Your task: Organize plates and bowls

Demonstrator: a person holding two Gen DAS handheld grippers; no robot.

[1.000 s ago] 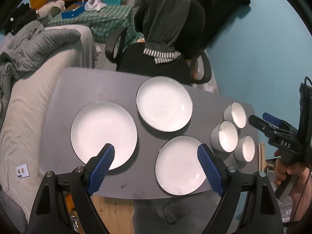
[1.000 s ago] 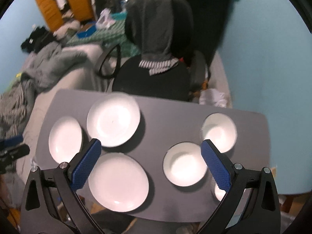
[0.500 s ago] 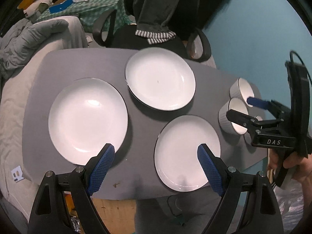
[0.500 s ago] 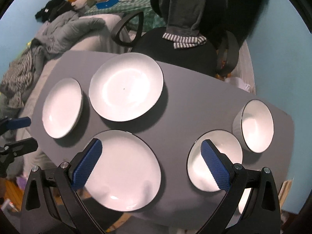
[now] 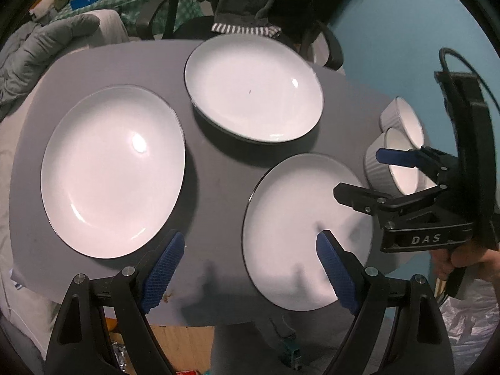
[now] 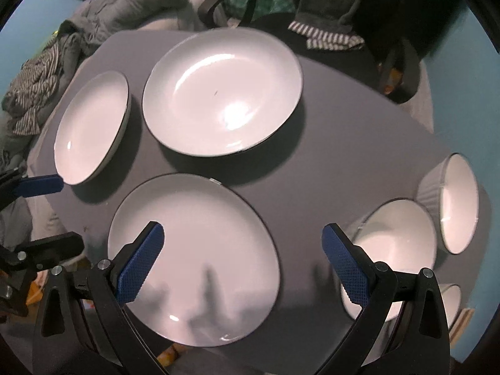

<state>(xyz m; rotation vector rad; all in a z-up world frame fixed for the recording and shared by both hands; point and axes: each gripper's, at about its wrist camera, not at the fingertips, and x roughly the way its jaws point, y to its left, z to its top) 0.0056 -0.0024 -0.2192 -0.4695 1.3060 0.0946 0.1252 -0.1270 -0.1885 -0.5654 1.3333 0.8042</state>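
both grippers hover above the grey surface (image 5: pixel 218 162), fingers wide, holding nothing. left gripper (image 5: pixel 250 268) sits over the near edge, with the near plate (image 5: pixel 297 218) just ahead and right of centre, its near rim between the fingers. right gripper (image 6: pixel 243 259) straddles the gap between that near plate (image 6: pixel 193 250) and the near bowl (image 6: pixel 397 243), one finger over each. key relation: near plate lies directly under both grippers, round so no long axis; left looks slightly better lined on its rim, right closer to the bowls. left plate (image 5: pixel 112 172) sits left of it, far plate (image 5: pixel 253 87) beyond, all apart, none stacked. far bowl (image 6: pixel 453 203) touches or nearly touches the near bowl; a third bowl (image 6: pixel 450 303) is mostly hidden behind the right finger. chair (image 5: pixel 250 6) past the far edge.
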